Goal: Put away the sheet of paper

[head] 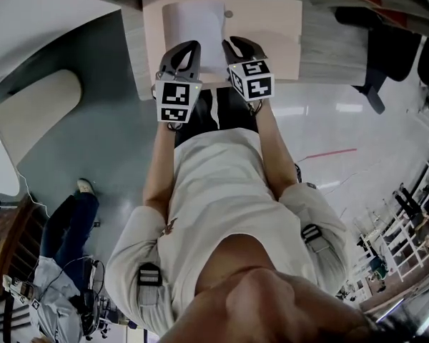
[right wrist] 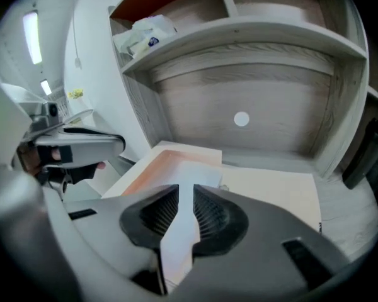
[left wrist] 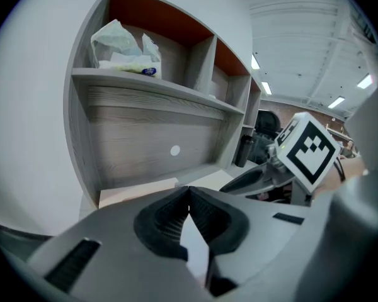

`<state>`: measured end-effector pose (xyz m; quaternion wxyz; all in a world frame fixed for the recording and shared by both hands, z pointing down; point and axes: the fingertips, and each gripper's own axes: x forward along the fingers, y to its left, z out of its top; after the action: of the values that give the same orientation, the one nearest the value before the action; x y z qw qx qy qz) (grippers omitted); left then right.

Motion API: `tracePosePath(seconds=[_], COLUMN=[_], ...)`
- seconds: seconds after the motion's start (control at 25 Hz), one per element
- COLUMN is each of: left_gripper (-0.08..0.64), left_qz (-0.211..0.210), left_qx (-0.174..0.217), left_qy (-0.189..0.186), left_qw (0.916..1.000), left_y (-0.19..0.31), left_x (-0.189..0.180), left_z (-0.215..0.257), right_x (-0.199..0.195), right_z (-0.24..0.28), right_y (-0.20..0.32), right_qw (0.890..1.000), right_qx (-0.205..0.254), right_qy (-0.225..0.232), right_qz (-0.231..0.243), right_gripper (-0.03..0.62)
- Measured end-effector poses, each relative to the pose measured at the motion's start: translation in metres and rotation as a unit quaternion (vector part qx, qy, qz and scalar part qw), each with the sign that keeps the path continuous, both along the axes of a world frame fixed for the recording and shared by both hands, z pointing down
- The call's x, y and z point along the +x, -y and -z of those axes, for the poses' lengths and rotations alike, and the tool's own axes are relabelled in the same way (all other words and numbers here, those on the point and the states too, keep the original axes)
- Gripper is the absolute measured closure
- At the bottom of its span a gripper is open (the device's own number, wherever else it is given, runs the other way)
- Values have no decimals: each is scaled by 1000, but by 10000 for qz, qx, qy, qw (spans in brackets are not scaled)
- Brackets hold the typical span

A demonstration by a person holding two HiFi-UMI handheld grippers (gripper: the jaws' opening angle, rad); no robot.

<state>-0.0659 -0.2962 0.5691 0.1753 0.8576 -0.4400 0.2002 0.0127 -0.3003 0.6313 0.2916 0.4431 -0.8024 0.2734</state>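
A white sheet of paper [head: 193,21] lies flat on a pale pink folder [head: 272,27] on the desk, under the shelf. Both grippers hover over the sheet's near edge. My left gripper [head: 194,44] is shut, tips touching, with the paper [left wrist: 193,239] showing white beneath the jaws. My right gripper [head: 234,45] is held a narrow gap open above the paper [right wrist: 198,172], nothing between its pads. In the right gripper view the pink folder [right wrist: 152,167] runs left of the sheet. Each gripper shows in the other's view: the right gripper [left wrist: 255,178] and the left gripper [right wrist: 82,146].
A grey wooden shelf unit [right wrist: 252,33] overhangs the desk, with a crumpled plastic bag [left wrist: 123,49] on its shelf and a round cable hole [right wrist: 241,119] in the back panel. A dark bottle [right wrist: 365,153] stands at the right. A black chair [head: 386,56] and another person [head: 64,249] are nearby.
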Motion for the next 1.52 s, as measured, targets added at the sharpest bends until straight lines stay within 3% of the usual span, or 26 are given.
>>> tracePosePath(seconds=[0.48,0.84,1.04,1.52], left_gripper=[543,543,543,543], left_qz=[257,246,148,-20], left_qx=[586,1131,1349,1137], left_qy=[-252,-494,-575,-592], left_qw=[9976,9920,9891,9918], left_y=[12,7,1,-9], left_x=[-28,-40,-37,-34], left_z=[78,154,174,167], right_x=[-28,-30,-29,-37], right_z=[145,216,229,235], right_y=[12,0,-8,-11], right_qw=[9880,9744,9713,9688], right_qx=[1415,2112,2277,2353], right_qy=[319,422,315,293], right_qz=[532,643,619,720], right_gripper=[537,551,571,571])
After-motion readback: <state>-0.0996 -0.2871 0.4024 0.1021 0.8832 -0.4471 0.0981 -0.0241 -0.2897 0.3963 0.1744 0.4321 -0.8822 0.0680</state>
